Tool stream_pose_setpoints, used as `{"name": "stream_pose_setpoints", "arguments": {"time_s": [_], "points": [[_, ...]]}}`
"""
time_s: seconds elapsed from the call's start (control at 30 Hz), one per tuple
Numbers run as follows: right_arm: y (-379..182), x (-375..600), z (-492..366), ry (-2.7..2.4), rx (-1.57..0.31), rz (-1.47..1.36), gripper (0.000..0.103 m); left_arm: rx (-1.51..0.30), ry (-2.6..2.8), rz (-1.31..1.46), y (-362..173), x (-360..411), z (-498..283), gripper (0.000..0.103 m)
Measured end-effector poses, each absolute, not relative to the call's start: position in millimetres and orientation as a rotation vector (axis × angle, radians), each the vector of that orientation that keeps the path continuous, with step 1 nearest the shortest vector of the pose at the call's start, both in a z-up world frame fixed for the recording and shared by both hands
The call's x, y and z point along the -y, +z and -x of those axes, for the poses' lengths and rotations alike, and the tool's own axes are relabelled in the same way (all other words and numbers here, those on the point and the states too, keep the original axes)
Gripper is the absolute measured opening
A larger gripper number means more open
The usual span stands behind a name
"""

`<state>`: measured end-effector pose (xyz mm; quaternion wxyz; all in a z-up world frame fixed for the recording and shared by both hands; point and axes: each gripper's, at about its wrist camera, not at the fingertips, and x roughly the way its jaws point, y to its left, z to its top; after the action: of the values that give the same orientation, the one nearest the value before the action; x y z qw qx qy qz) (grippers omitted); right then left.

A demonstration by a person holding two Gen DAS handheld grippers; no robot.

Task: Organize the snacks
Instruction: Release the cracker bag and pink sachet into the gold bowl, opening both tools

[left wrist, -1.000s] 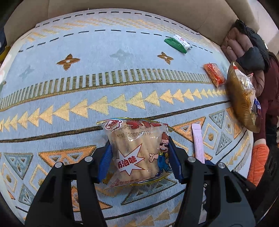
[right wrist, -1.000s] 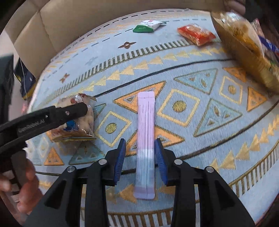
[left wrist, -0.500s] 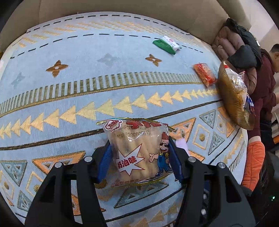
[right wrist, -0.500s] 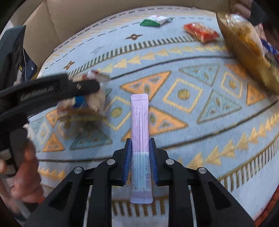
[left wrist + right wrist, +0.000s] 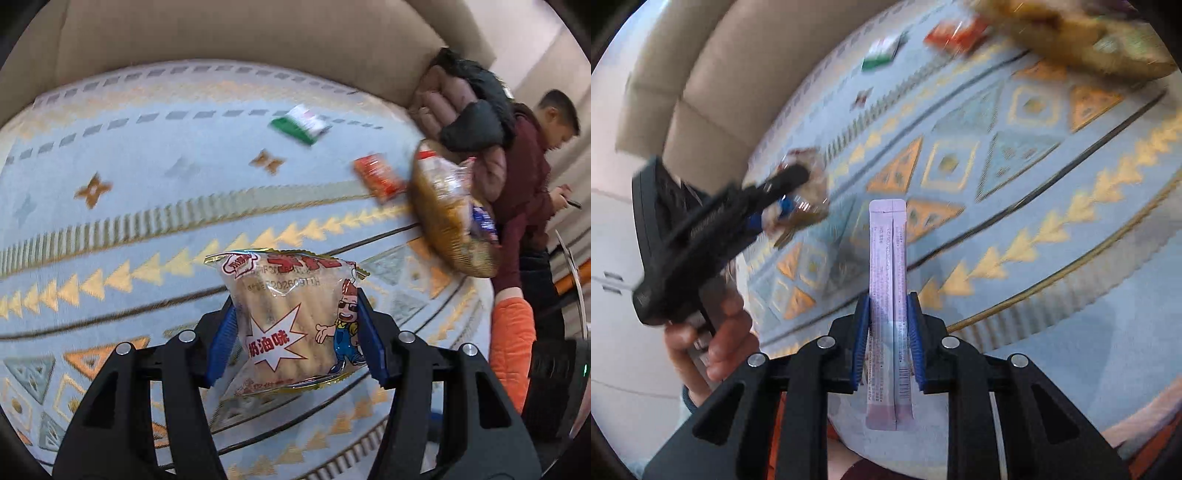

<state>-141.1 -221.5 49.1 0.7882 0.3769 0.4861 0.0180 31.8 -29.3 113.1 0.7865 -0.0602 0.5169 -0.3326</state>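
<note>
The left gripper point(image 5: 295, 341) pinches a clear biscuit packet point(image 5: 291, 317) between its blue pads, lifted above the patterned blue rug point(image 5: 129, 166). The right gripper point(image 5: 888, 345) clamps a long lilac stick sachet point(image 5: 888, 295), also off the rug. Far on the rug lie a green-and-white packet point(image 5: 301, 125) and a red packet point(image 5: 378, 177), just left of a woven basket point(image 5: 443, 218) holding snacks.

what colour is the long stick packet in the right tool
Pale lilac-pink, darker purple at its near end, with fine print down its length. The stick packet shows best in the right wrist view.
</note>
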Motion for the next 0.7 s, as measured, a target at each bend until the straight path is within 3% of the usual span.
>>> {"name": "stream_pose_setpoints", "arguments": {"time_s": [0.3,0.7], "points": [[116.7,316.2,158.4,-0.115,-0.827,-0.824,0.02,-1.014,-0.904,0.126,186.3,112.0,-38.8,0.059],[156.5,421.2,121.8,-0.35,-0.701,-0.776,0.022,-0.934,-1.055,0.082,222.1,259.5,-47.5,0.06]]}}
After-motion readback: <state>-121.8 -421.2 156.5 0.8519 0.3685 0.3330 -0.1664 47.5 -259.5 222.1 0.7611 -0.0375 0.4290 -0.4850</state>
